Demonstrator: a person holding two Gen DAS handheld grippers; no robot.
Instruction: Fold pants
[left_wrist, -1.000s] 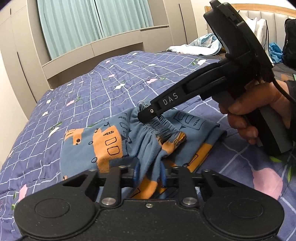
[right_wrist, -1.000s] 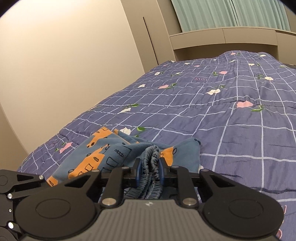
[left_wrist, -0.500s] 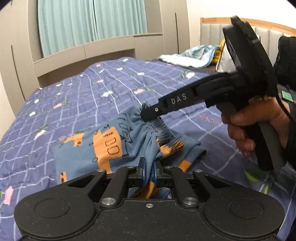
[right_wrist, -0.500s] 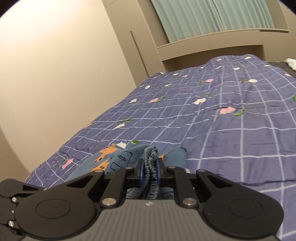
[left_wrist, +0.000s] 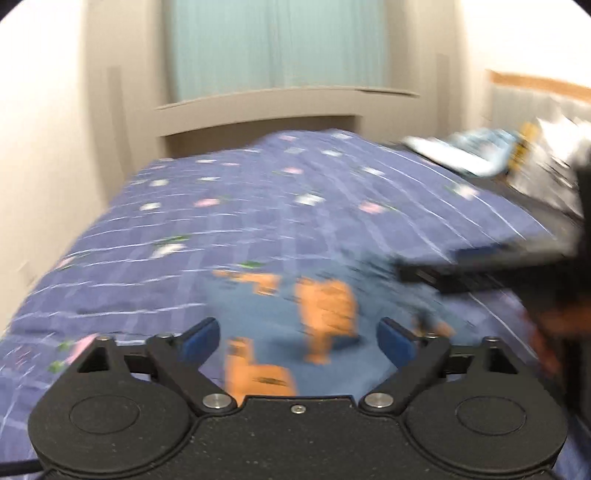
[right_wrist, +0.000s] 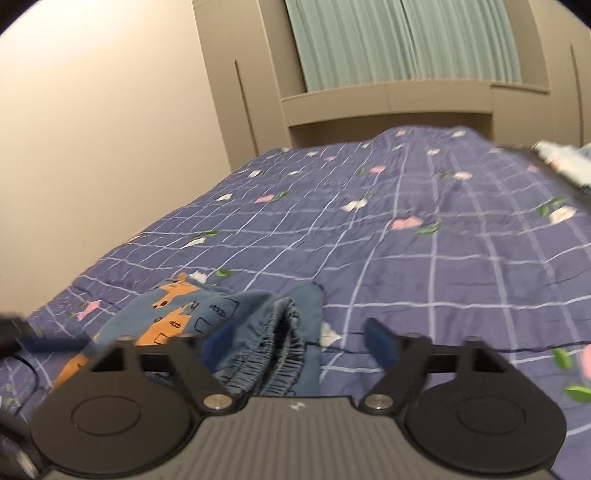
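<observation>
The small blue pants with orange prints (left_wrist: 325, 317) lie folded on the purple checked bedspread (left_wrist: 258, 221). My left gripper (left_wrist: 298, 338) is open and empty just above them. The view is blurred by motion. My right gripper (right_wrist: 297, 341) is open too, with the gathered elastic waistband (right_wrist: 280, 343) lying loose between its blue pads. The pants also show in the right wrist view (right_wrist: 177, 306). The right gripper's fingers reach in from the right in the left wrist view (left_wrist: 461, 277).
A beige headboard unit (right_wrist: 388, 107) and green curtains (right_wrist: 402, 40) stand at the far end of the bed. Loose clothes (left_wrist: 476, 151) lie at the far right. A beige wall (right_wrist: 92, 147) runs along the bed's left side.
Both grippers have opened and let go of the pants' waistband. The pants have dropped onto the bedspread. Both grippers have pulled back a little.
</observation>
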